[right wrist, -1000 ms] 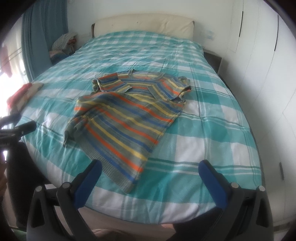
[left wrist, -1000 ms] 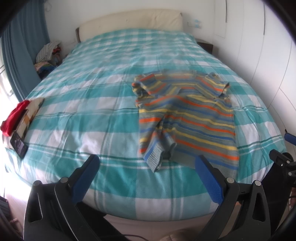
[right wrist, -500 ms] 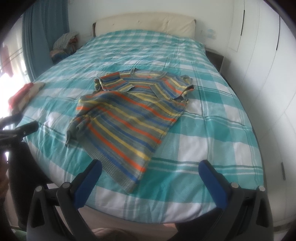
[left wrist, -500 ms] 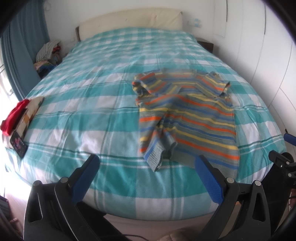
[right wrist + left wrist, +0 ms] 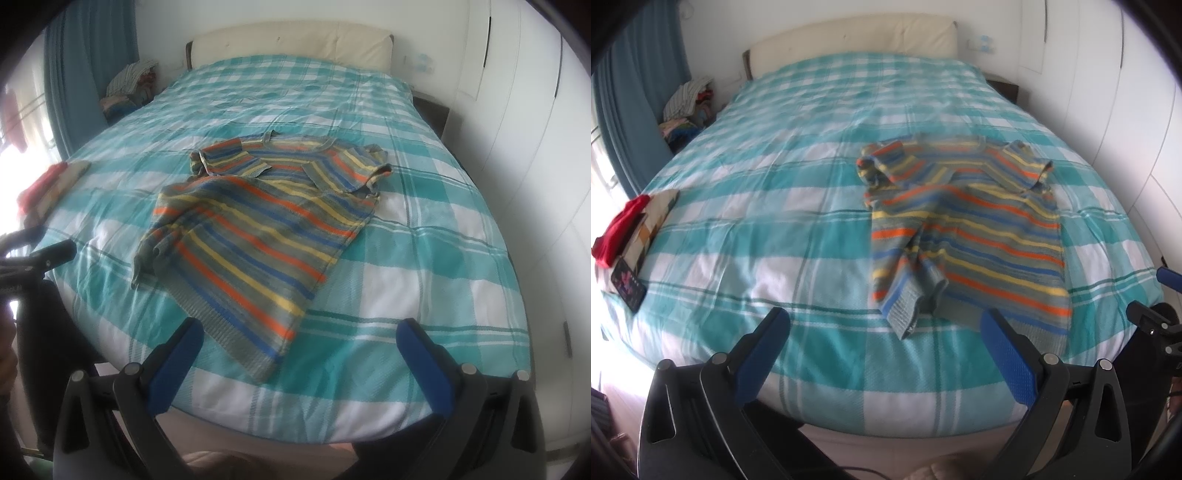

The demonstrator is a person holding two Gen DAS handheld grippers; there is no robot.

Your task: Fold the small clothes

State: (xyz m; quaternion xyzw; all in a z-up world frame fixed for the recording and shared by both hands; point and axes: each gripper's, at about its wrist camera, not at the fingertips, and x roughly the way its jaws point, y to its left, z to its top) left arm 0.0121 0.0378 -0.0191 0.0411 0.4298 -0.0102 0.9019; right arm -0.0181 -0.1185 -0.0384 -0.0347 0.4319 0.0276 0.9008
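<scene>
the striped shirt (image 5: 255, 229) lies spread on the checked bed (image 5: 436, 266), one sleeve folded in, its position unchanged over the last second. left gripper (image 5: 886, 354) and right gripper (image 5: 299, 358) still hover at the foot, jaws apart, empty. folding awaits the next grasp.

Orange, yellow, blue and grey stripes cover the shirt (image 5: 258, 225); the bedspread (image 5: 424, 258) is teal-and-white plaid.

No legible text, label, brand or number on anything in view.
</scene>
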